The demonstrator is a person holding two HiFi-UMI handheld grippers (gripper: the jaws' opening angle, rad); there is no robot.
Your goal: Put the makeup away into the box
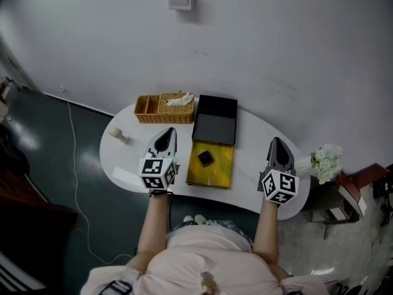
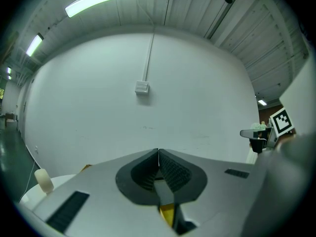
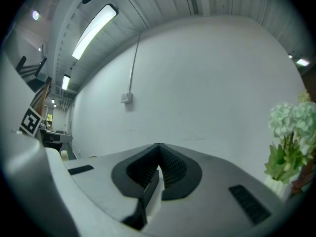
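We hold the left hand-held gripper [image 1: 167,135] and the right hand-held gripper [image 1: 276,145] level over the counter [image 1: 252,134], both shut tight with nothing between the jaws. The makeup compact [image 1: 204,158] lies on the yellow tray [image 1: 212,176], just before the black box [image 1: 215,120]. It looks light, stiff and slick, so we'd pinch across opposite edges.

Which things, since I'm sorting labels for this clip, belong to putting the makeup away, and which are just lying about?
For the job:
small dark compact
yellow tray under it
black box
left hand-held gripper and right hand-held gripper, both shut, empty

Lying about:
wicker basket with tissue
cream roll
white flowers
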